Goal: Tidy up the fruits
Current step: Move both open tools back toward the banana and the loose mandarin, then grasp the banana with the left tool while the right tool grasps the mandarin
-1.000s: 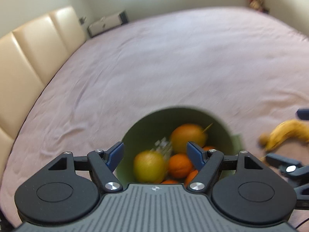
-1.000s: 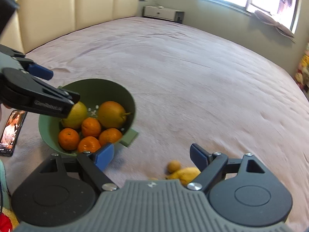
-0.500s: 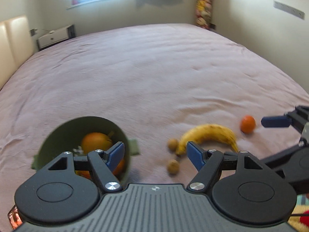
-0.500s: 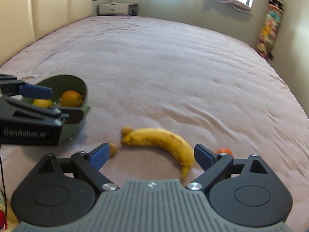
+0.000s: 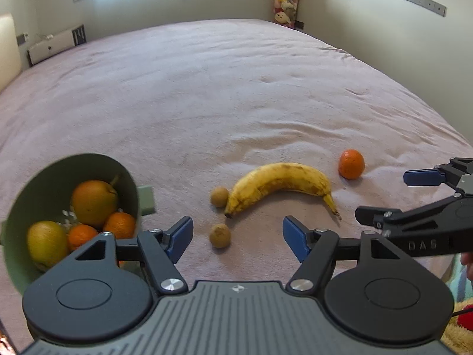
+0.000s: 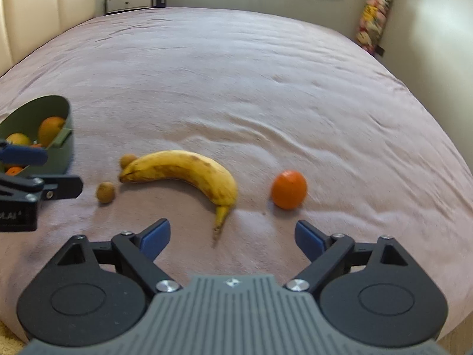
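Yellow banana (image 6: pixel 189 174) between brown fruits (image 6: pixel 105 192), orange (image 6: pixel 289 189)

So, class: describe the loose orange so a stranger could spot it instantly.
On the wide pink bedspread, find the banana. Past its stem end sits the lone orange, apart from everything. Unlike the oranges in the green bowl, it lies alone.

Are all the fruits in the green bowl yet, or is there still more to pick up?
Not yet. The green bowl already holds a pear, a yellow fruit and some oranges. Nothing is in hand: the left gripper and right gripper are both open and empty. Still on the bed: the banana, one orange and two small brown fruits.
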